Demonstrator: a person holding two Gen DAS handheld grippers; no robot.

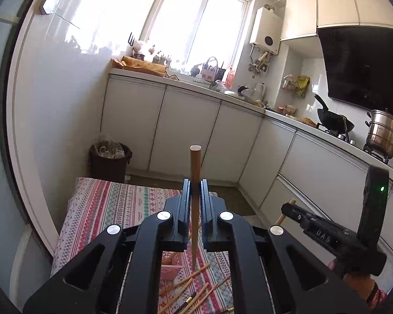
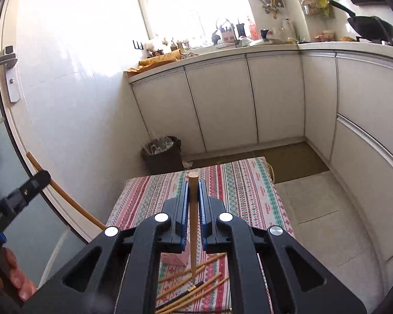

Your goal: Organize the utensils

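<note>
Each tool, left [image 1: 195, 183] and right [image 2: 194, 184], is clamped on an upright chopstick [image 1: 195, 172] [image 2: 193, 209]. Tool bodies hide most loose chopsticks [image 2: 194, 285] and the pink box [image 2: 176, 259] on the counter [image 2: 249, 196].

The raised letters "DAS" can be read on the black body of the right gripper [image 1: 285, 209], seen in the left wrist view; the tablecloth's [image 2: 249, 183] small print is illegible.
</note>
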